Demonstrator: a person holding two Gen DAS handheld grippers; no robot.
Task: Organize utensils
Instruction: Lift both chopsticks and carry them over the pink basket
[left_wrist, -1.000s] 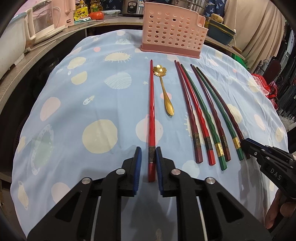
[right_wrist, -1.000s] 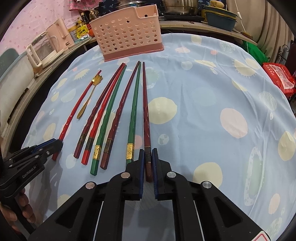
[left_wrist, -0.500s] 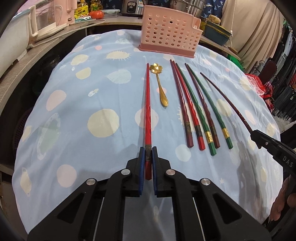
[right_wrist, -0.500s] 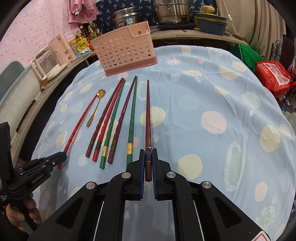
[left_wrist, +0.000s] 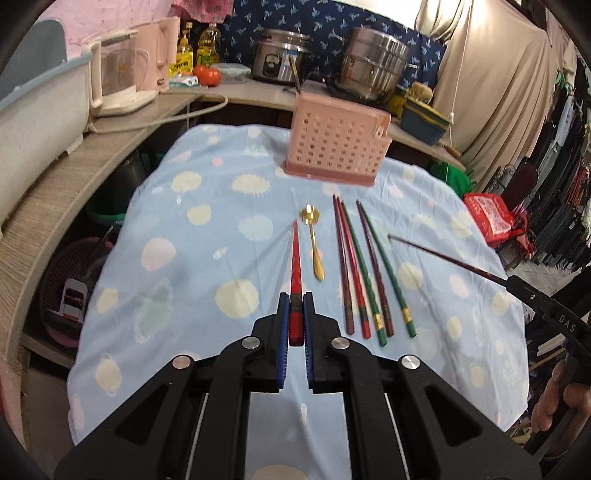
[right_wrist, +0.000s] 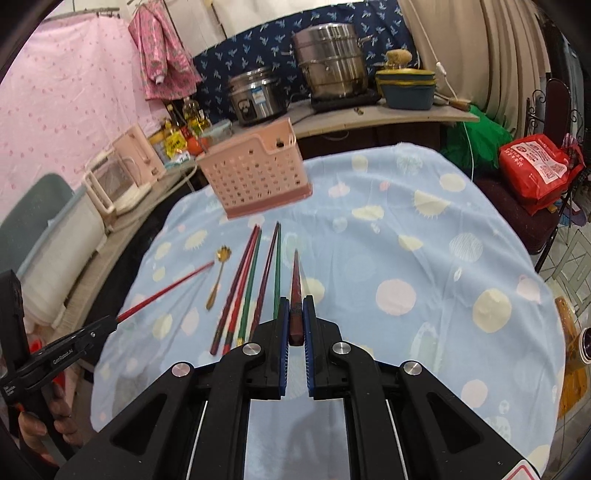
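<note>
My left gripper (left_wrist: 294, 318) is shut on the thick end of a red chopstick (left_wrist: 295, 262) and holds it above the blue spotted tablecloth (left_wrist: 192, 258). My right gripper (right_wrist: 295, 320) is shut on a dark maroon chopstick (right_wrist: 295, 284), also lifted; it shows in the left wrist view (left_wrist: 443, 258) too. The red chopstick shows in the right wrist view (right_wrist: 166, 291). A gold spoon (left_wrist: 314, 243) and several red, green and maroon chopsticks (left_wrist: 365, 269) lie side by side on the cloth. A pink perforated utensil holder (left_wrist: 336, 147) stands at the far edge.
A counter behind the table holds a pink kettle (left_wrist: 122, 77), metal pots (left_wrist: 373, 70) and a blue tub (left_wrist: 421, 118). A red bag (right_wrist: 535, 170) sits to the right of the table. A basket (left_wrist: 70, 288) is under the counter on the left.
Both grippers shut on their chopsticks, then lifted them off the cloth and pulled back and up. The table now sits lower and farther away in both views.
</note>
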